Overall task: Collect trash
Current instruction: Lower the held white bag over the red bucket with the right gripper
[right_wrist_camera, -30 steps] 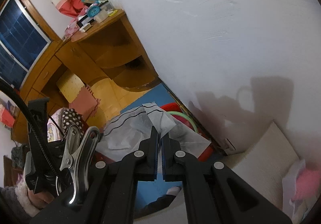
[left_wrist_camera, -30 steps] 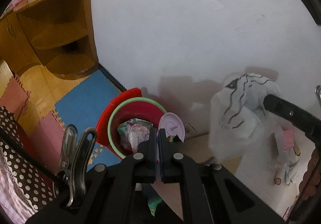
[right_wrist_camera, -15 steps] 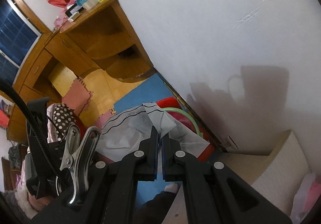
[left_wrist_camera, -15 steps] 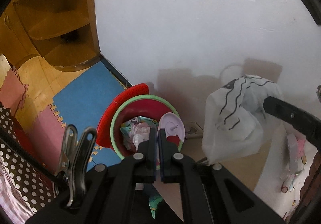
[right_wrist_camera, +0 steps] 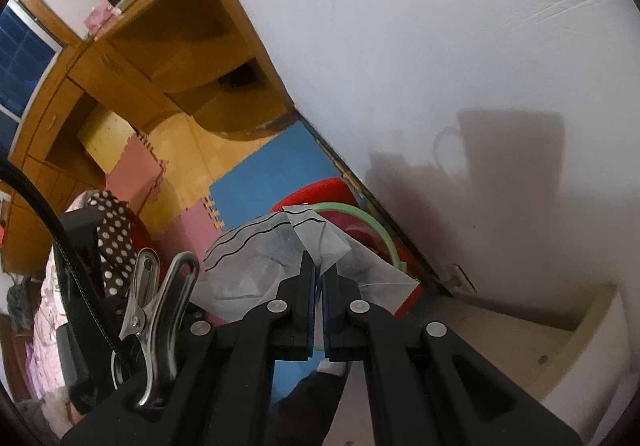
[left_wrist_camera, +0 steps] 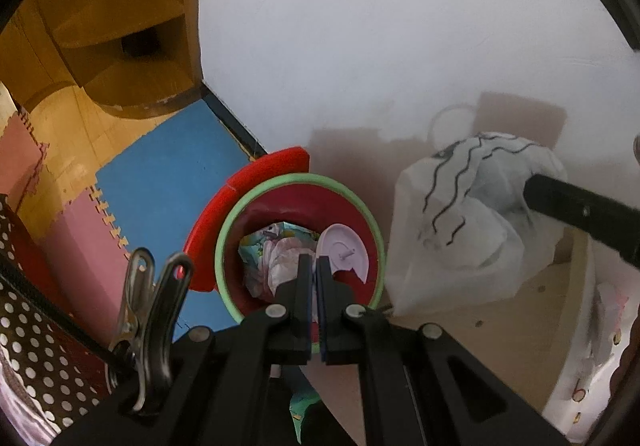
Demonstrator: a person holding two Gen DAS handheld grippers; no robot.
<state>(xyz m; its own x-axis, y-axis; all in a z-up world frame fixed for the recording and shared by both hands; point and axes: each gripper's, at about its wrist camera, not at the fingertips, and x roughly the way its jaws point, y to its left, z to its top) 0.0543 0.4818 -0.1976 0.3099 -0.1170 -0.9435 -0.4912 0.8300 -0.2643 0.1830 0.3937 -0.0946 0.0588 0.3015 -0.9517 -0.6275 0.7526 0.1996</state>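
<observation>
Probably a home bedroom: foam puzzle mats (left_wrist_camera: 160,182), wooden corner shelves (right_wrist_camera: 188,58), cluttered top.

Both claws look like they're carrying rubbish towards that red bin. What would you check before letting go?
1. Right gripper shut on the white wavy-line wrapper: ok.
2. Left gripper shut on the pale purple lid: ok; jaws closed at its edge.
3. Lid above the red bin opening: ok in the left wrist view.
4. Wrapper above the opening: not ok; the left wrist view shows it right of the green rim, over the wooden ledge.
5. Space left in the bin: ok, crumpled trash sits low.
6. Bin standing steady: cannot tell.
</observation>
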